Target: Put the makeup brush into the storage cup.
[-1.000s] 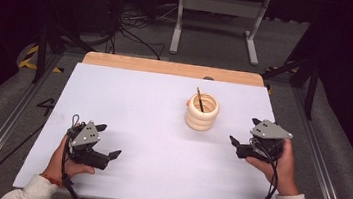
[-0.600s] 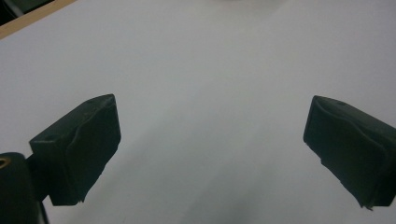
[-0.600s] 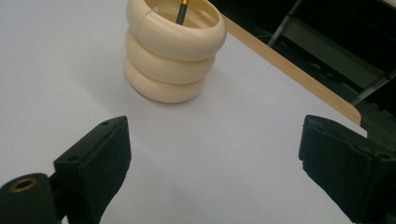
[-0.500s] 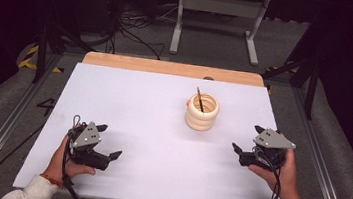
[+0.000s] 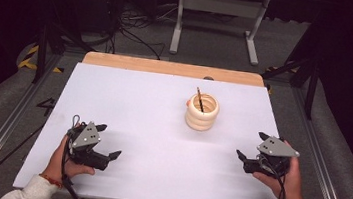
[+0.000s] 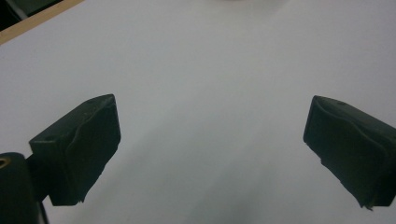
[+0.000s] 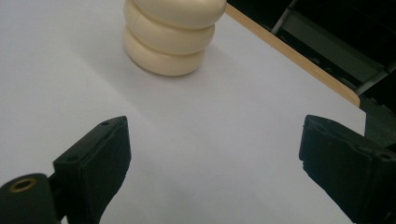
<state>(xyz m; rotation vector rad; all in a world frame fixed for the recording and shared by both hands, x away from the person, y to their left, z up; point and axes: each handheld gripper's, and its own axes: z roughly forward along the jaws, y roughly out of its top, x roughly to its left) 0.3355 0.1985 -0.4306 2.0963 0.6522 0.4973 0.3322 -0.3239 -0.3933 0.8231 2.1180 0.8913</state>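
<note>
Drawn back toward the person and lower, the right gripper (image 5: 251, 152) now sits with jaws spread and empty, the cream ring stack (image 5: 202, 112) with its dark stick (image 5: 198, 98) well ahead, suggesting retreat; the left gripper (image 5: 108, 142) rests likewise spread.

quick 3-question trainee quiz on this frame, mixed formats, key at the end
1. True or false: the right gripper is shut on the ringed holder.
2. What stands inside the holder? A) a thin dark stick B) a spoon C) nothing
3. Fill in: the left gripper has its jaws ____ over the white table.

Key: 1 false, its jaws are open and well short of the holder. 2 A, the stick leans inside. 3 open.
</note>
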